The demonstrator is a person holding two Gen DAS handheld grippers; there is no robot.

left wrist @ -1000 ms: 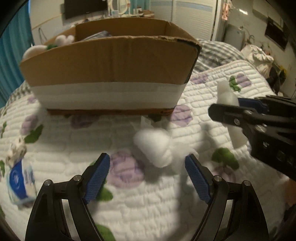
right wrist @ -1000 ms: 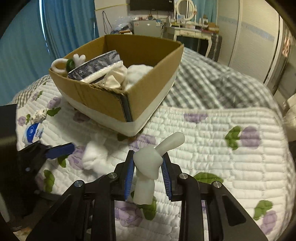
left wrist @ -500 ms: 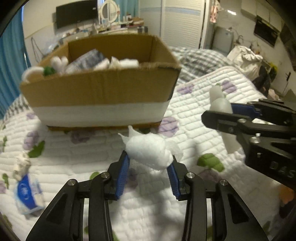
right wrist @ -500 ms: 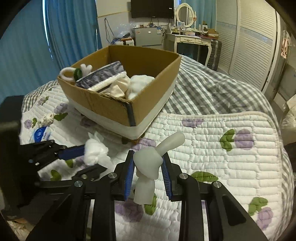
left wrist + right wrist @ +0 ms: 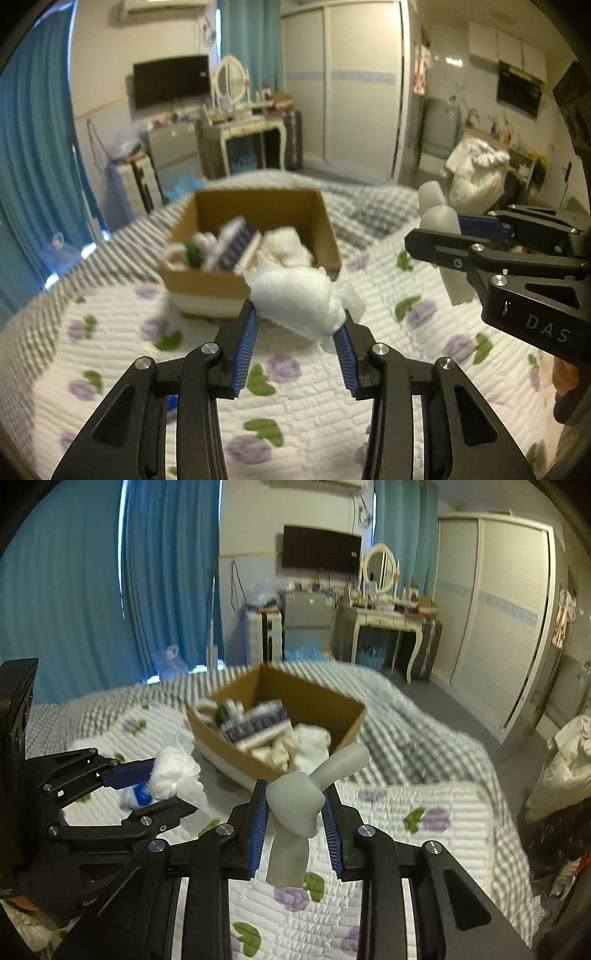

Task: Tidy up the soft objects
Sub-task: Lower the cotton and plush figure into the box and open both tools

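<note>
Left gripper [image 5: 297, 323]: a fluffy white cotton wad [image 5: 295, 295] is being clamped above the floral quilted bedspread [image 5: 406, 387].
Right gripper [image 5: 295, 814]: a pale grey T-shaped soft toy [image 5: 295, 805] is being pinched.
Brown cardboard box [image 5: 280, 723]: soft items are being contained; it is sitting beyond both grippers.

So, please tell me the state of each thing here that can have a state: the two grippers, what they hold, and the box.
left gripper: shut on the white fluffy wad, raised above the quilt
white fluffy wad: squeezed between the pads
right gripper: shut on the pale soft toy
pale soft toy: held off the quilt
cardboard box: open on top, partly filled
quilt: spread flat
</note>
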